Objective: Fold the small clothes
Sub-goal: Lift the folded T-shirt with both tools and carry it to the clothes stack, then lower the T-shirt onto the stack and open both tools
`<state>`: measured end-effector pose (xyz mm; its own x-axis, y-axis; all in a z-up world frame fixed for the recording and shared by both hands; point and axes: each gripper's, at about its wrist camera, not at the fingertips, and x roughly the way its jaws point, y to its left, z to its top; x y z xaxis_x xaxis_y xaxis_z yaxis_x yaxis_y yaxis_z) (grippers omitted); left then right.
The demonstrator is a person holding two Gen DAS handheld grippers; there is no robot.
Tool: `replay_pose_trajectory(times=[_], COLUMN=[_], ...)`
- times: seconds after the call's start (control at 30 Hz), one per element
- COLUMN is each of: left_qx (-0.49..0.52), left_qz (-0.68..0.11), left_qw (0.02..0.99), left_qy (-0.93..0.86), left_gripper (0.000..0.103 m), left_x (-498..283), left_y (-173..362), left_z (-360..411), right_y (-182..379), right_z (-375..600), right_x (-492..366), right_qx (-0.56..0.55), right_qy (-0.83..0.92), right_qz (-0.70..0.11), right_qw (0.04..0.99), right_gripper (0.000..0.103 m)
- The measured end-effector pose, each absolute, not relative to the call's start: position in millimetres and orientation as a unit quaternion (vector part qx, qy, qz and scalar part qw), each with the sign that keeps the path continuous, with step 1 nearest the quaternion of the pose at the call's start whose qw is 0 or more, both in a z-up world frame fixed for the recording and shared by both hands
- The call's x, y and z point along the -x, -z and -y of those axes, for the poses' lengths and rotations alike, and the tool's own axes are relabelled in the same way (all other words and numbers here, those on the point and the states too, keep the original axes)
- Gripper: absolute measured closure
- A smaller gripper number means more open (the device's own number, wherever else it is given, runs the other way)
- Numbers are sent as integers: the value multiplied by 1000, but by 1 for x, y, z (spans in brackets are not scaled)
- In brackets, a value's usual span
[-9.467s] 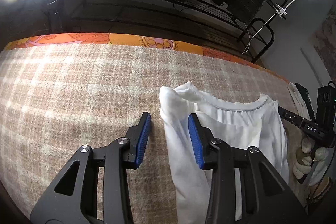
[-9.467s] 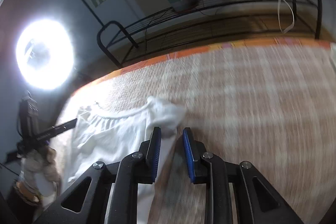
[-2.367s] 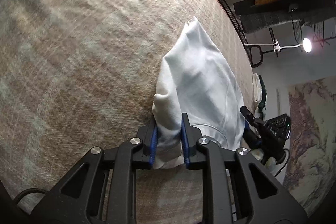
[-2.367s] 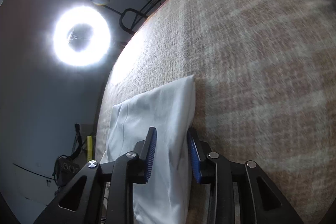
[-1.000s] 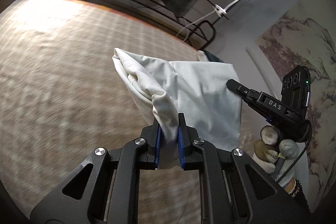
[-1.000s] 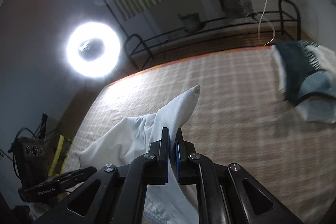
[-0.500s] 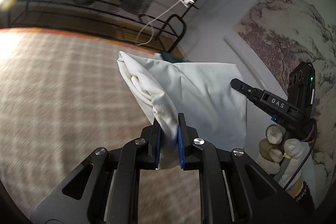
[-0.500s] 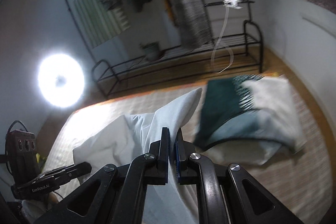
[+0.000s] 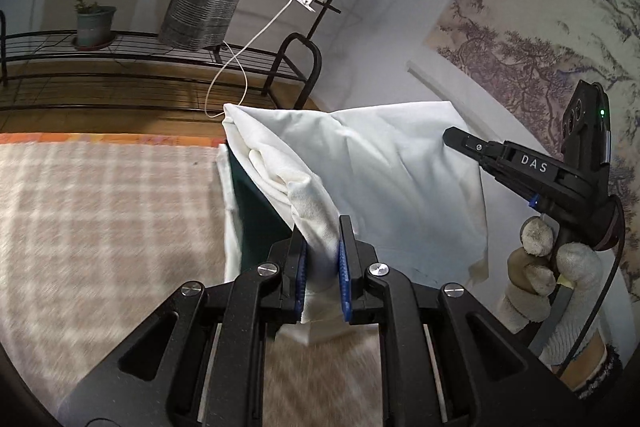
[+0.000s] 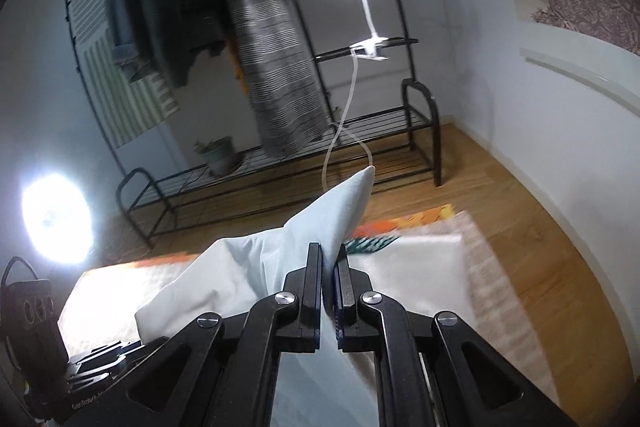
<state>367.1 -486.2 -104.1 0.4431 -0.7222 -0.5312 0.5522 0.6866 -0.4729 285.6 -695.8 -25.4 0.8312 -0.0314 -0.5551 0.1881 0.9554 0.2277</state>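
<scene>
Here the folded white garment (image 9: pixel 384 163) hangs bunched, lifted.

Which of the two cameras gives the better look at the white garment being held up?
The left wrist view. There the white garment spreads out broadly, folds and edges plain. The right wrist view shows only a narrow pointed corner rising above the fingers, with the rest bunched low to the left.
</scene>
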Motion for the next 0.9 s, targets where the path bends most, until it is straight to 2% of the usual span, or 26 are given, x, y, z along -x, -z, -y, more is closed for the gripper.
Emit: replay_pose_trajectory(times=[0.37, 0.47, 0.5, 0.53, 0.57, 0.6, 0.67, 0.9], left_qx=[85, 83, 81, 78, 68, 61, 54, 47], left_qz=[-400, -409, -410, -410, -408, -407, -402, -400], left_qw=[838, 838, 838, 838, 841, 843, 846, 853], left_qy=[361, 353, 352, 352, 349, 346, 346, 331], left_gripper=[91, 91, 91, 90, 85, 77, 67, 66], left_x=[-380, -380, -379, -378, -374, -372, -366, -349], left_y=[152, 154, 153, 152, 150, 148, 144, 129], left_z=[515, 512, 511, 511, 511, 511, 509, 490], right_y=[77, 83, 82, 80, 77, 75, 71, 53], right_z=[739, 746, 747, 748, 750, 751, 751, 741], right_x=[-327, -329, -329, -327, -324, -321, -316, -301], right_qx=[-119, -113, -104, -100, -100, -100, -99, -97], right_qy=[108, 135, 150, 156, 157, 159, 158, 151], right_qz=[-317, -327, -329, -328, -326, -324, -325, -320], right_qw=[935, 928, 927, 927, 927, 927, 927, 930], right_gripper=[101, 94, 89, 80, 77, 77, 77, 77])
